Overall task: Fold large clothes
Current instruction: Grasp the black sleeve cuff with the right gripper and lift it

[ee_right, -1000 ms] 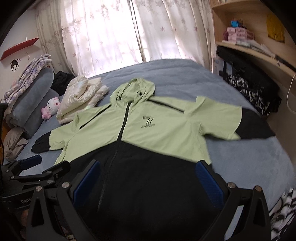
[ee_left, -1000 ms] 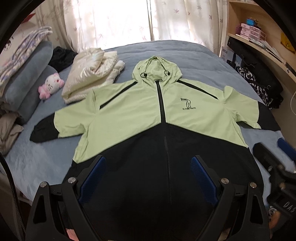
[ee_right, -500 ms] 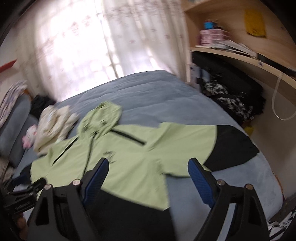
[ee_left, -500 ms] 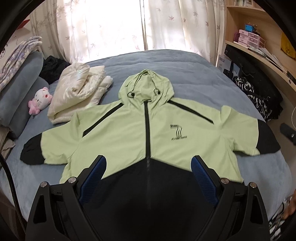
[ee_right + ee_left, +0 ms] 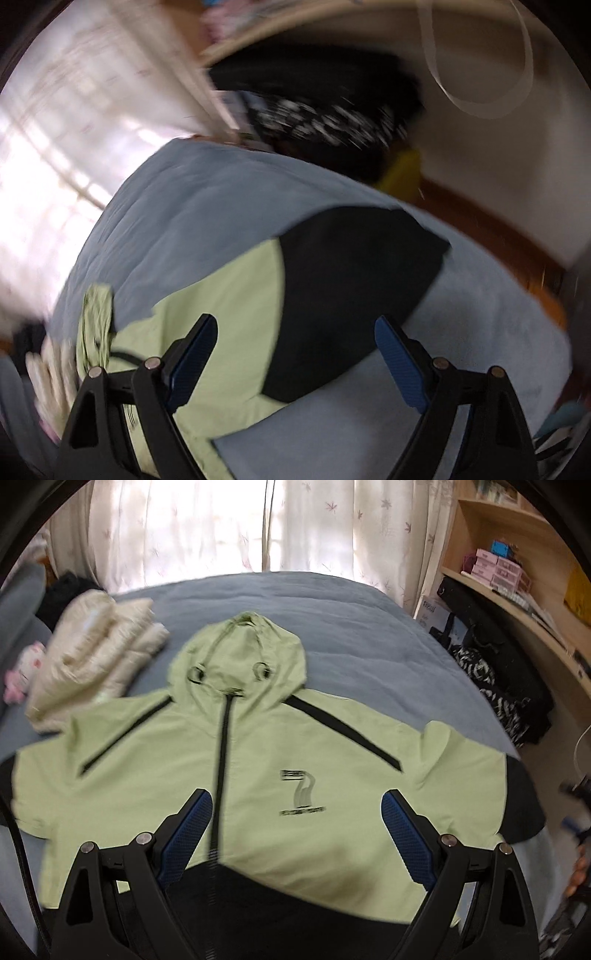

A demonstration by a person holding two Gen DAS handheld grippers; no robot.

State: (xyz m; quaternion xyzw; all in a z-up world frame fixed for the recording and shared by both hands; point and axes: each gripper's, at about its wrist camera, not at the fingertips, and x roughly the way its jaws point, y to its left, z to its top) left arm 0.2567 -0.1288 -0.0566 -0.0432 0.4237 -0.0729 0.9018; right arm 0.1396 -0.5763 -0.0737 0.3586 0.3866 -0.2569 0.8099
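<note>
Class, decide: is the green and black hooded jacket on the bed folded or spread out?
Spread out. The jacket lies flat on the bed, both sleeves extended sideways, hood flat above.

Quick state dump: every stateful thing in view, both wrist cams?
Light green and black hooded zip jacket: spread flat, face up, zipped, unfolded.
Its black sleeve cuff: stretched out flat on the blue-grey bed cover.
Cream puffy jacket: folded, beside the hood.
White patterned curtains: drawn shut.
Left tongs: open, empty.
Right tongs: open, empty.
</note>
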